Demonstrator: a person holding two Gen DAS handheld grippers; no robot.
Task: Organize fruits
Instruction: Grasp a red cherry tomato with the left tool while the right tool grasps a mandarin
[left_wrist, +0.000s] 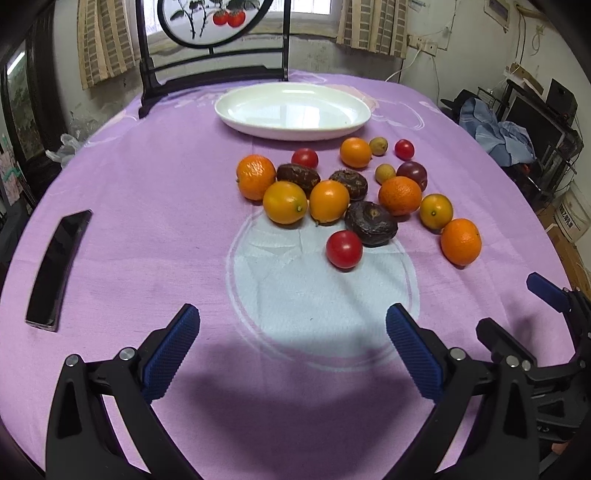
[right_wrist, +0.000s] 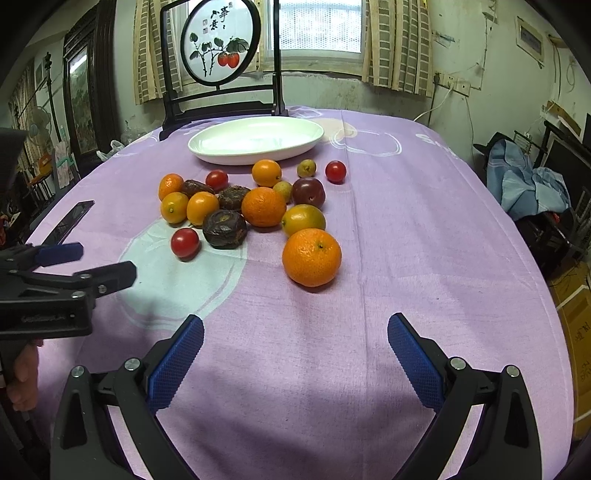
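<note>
Tabletop (left_wrist: 129, 229): we see it covered in a purple cloth with a pale circle printed toward the near edge.
Painted screen (right_wrist: 221, 48): it stands upright at the far edge, just behind the plate.
White plate (left_wrist: 236, 99): we find it bare, near the far edge.
Left tongs (left_wrist: 291, 345): we hold them released, fingers wide apart, above the pale circle at the near edge, grasping nothing.
Right tongs (right_wrist: 295, 350): likewise released and grasping nothing, above the near edge, short of the closest fruit.
Phone (left_wrist: 57, 267): it lies flat, dark, by the left edge.
Fruit pile: we see it mid-tabletop, between plate and tongs.
Mandarin (right_wrist: 311, 256): the nearest fruit, just apart from the pile.
Dark wrinkled fruit (left_wrist: 370, 223): it touches its neighbours.
Cherry tomato (left_wrist: 344, 249): it sits on the pile's near side.
</note>
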